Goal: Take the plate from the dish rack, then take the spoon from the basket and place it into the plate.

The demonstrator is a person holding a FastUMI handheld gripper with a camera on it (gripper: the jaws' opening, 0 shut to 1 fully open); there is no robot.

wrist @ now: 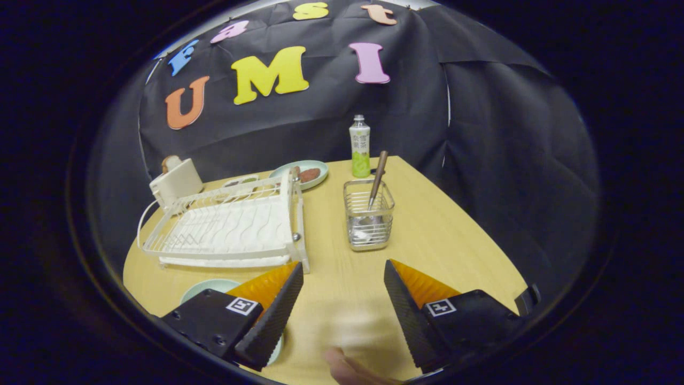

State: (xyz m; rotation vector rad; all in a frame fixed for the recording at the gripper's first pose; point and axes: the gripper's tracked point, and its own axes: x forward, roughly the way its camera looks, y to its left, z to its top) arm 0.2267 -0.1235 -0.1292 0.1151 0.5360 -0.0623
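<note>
With the pale green plate [206,289] already lying on the table beside the left finger, the gripper [343,291] hangs open and empty, the spoon [377,179] standing near-upright in the wire basket [368,216] straight ahead beyond the fingertips.

The left finger of the gripper [342,305], whose fingers stand wide apart over bare table, covers most of the pale green round plate [206,290] lying just in front of the white wire dish rack [230,227]. Behind that rack, a second pale green plate [305,172] and a small dish [240,182] are partly screened by its rail. Right of the rack, the brown-handled spoon [377,179] has its bowl blurred inside the clear wire-banded basket [368,222].
</note>
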